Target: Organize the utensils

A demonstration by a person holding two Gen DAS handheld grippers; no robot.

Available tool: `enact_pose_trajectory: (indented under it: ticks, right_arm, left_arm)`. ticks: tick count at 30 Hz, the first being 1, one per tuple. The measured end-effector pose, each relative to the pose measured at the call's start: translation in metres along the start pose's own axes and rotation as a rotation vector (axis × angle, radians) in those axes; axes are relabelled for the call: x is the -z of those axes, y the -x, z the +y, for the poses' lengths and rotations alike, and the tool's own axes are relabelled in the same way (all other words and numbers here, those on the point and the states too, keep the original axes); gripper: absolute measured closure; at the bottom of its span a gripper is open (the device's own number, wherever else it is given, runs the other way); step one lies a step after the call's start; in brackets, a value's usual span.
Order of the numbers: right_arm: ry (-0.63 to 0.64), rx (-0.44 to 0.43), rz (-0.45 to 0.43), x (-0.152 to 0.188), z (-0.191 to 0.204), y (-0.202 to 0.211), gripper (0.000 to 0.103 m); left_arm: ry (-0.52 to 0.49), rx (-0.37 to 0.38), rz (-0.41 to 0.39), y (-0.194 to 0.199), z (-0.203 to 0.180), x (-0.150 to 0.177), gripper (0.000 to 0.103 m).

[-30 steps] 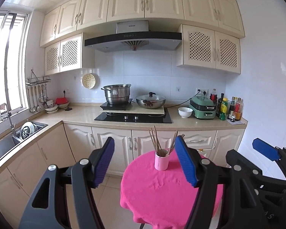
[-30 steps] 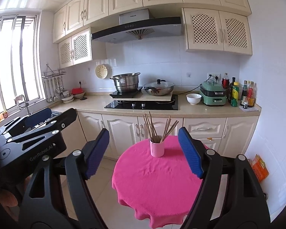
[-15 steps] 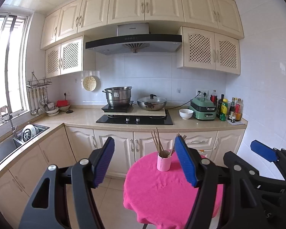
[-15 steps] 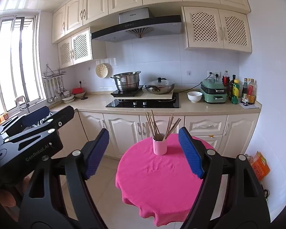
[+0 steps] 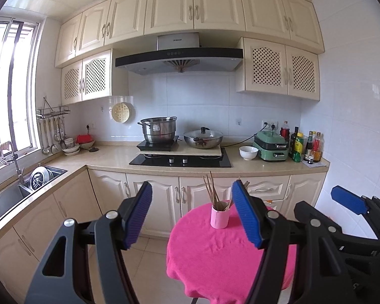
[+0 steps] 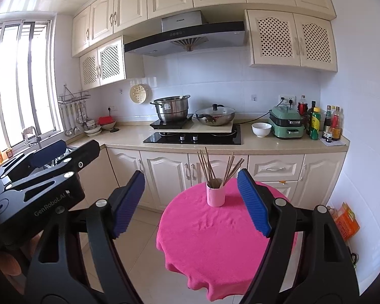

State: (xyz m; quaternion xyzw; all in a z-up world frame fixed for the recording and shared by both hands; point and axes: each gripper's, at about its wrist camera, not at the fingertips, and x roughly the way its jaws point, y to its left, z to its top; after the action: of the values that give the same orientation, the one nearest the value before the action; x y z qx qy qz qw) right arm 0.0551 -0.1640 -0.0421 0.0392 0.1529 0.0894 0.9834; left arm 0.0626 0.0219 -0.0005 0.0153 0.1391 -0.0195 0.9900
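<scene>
1. your left tongs [image 5: 192,214] stand wide open with nothing between the blue pads, held in the air short of the round desk [image 5: 215,261] with its pink cloth
2. your right tongs [image 6: 191,202] are also spread wide and empty, aimed at the same desk
3. the pink cup [image 6: 215,196] stands upright near the far edge of the cloth, with the chopsticks [image 6: 210,168] fanned out of its top
4. neither pair of tongs touches the cup
5. the stove [image 6: 192,138] and cabinets lie behind the desk
</scene>
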Motion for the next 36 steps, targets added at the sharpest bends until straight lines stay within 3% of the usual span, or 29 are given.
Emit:
enact_pose_trajectory:
  ticks: [36]
  right_arm:
    - [-0.023, 0.008, 0.009, 0.004, -0.009, 0.009, 0.028]
  left_arm:
    - [-0.007, 0.012, 0.009, 0.003, -0.007, -0.001, 0.038]
